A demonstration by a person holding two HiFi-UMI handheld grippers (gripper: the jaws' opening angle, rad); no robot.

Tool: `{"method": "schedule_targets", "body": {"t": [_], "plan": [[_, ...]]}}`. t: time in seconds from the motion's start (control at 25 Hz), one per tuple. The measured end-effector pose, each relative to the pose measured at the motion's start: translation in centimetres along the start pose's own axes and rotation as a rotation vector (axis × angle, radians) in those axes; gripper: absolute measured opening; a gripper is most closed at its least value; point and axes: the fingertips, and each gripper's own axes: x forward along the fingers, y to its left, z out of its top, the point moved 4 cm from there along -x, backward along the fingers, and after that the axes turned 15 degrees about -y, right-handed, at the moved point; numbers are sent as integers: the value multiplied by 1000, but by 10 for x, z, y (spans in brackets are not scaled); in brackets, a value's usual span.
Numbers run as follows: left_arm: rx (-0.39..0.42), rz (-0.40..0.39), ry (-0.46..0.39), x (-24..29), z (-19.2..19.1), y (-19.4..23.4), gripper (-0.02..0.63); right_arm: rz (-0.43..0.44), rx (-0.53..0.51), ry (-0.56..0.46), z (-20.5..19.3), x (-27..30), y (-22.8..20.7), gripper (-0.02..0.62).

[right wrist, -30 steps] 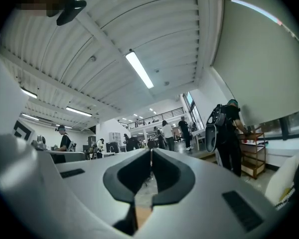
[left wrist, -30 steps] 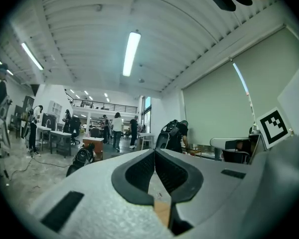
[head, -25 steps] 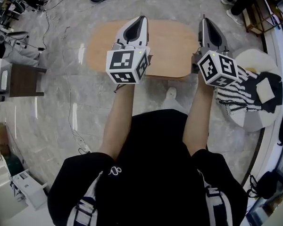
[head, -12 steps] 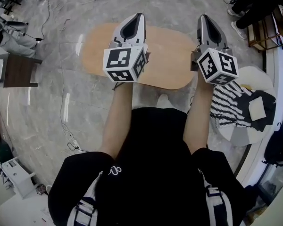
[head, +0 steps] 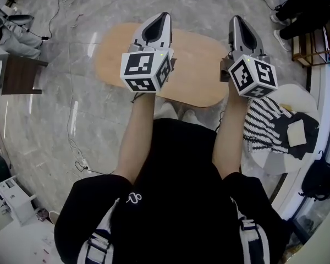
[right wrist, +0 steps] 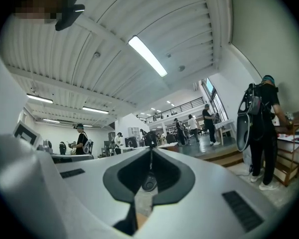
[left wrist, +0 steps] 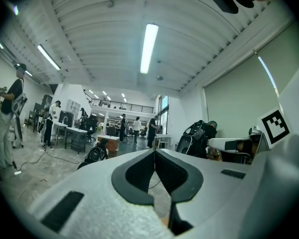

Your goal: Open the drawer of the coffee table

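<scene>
Both grippers, left (head: 157, 26) and right (head: 241, 32), were closed and empty above the table (head: 191, 70); approach underway, drawer unseen.

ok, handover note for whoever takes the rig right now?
Left hand-held gripper: shut, empty, held level above the coffee table.
Right hand-held gripper: shut, empty, held level over the table's right end.
Drawer: not visible from above, so its state can't be told.
Done: person is standing at the table's near edge; nothing gripped.
Left: find the drawer front, grip it, pull it open.
</scene>
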Motion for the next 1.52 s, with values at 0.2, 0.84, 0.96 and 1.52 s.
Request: {"method": "schedule_targets", "body": {"t": [0.2,0.84,0.96,1.52], "plan": [[-16,-18,-12,14,5,16,9,27,-7,8,-4,17,18,12],[-78,-31,130,15,-60,42,11,-64,14,155,-69,11,2,14],[-89,-28,162,12,-74,47,11,-70,21,189,-85,8,1,13],[-130,-9,336,-20,-152,61,11,-115,64,335,-150,-27,-7,14]]}}
